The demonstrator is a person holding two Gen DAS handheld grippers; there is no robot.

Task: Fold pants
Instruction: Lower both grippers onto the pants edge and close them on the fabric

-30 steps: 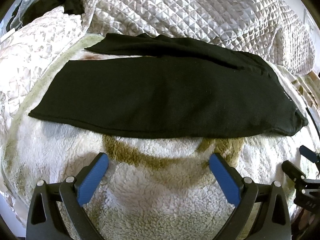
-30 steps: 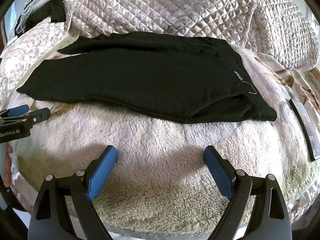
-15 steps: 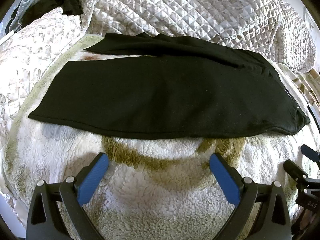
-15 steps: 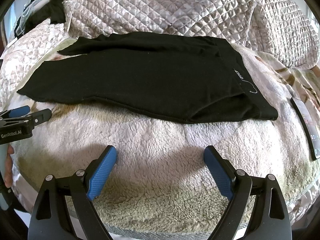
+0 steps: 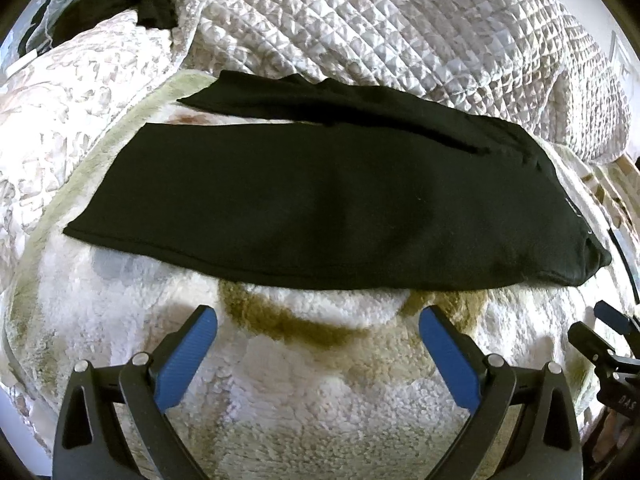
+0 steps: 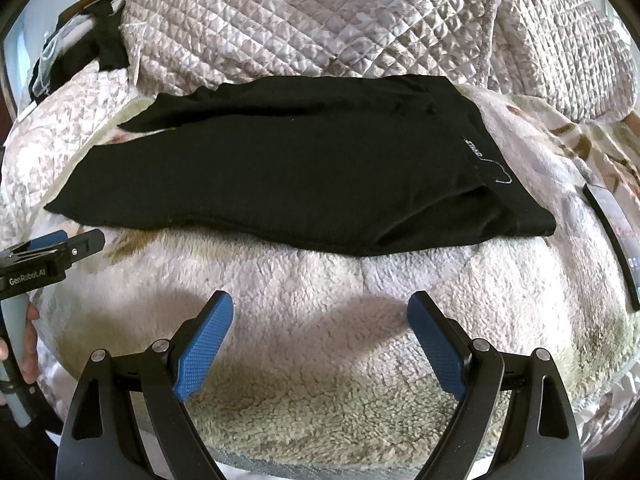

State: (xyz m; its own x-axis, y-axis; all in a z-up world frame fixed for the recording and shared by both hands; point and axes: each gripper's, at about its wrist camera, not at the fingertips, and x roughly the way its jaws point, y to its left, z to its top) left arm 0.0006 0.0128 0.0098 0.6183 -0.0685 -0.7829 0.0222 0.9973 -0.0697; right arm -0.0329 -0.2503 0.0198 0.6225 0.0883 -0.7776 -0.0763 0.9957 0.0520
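Black pants lie flat across a fluffy white blanket, legs pointing left and waistband at the right, one leg laid mostly over the other. In the right wrist view the pants show a small white label near the waistband. My left gripper hovers open just short of the pants' near edge, nothing between its blue pads. My right gripper is open too, over bare blanket below the waist end. Each gripper shows at the edge of the other's view.
A quilted grey-white comforter is bunched behind the pants. Dark clothing lies at the far left corner. A dark phone rests on the bed at the right. A hand holds the left gripper's handle.
Both views have shifted only slightly; the pants lie as before and both grippers stay open.
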